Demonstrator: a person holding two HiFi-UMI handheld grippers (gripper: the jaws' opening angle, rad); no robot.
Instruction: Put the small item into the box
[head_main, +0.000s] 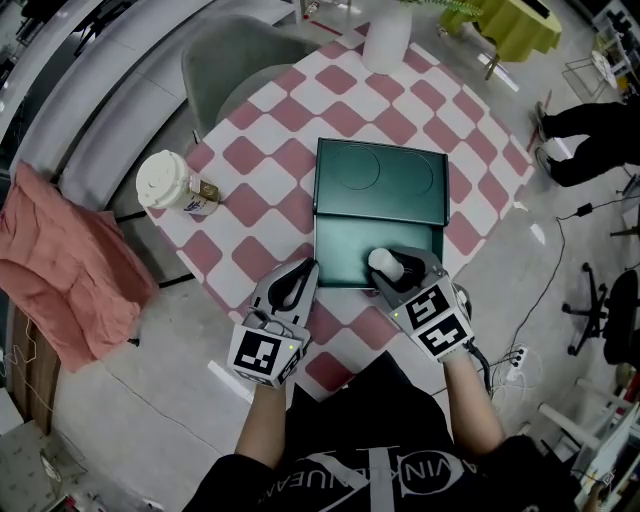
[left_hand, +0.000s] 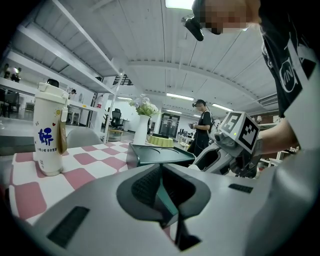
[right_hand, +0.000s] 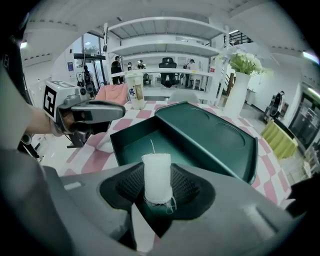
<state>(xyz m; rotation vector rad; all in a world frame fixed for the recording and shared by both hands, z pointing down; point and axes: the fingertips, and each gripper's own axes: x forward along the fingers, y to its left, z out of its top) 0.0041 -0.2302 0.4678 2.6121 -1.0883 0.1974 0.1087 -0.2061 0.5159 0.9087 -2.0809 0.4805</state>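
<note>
The right gripper (head_main: 395, 270) pinches a white roll (right_hand: 157, 177) over the open green box (head_main: 345, 250), at the tabletop's (head_main: 268, 165) near edge. The left gripper (head_main: 297, 283), jaws pressed together and empty, is just left of the box.

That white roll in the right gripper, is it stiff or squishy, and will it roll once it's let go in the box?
Probably soft and light: the white roll held by the right gripper shows frayed threads, like wound gauze. Cylindrical, it may roll on the green box floor, though the walls should stop it.
</note>
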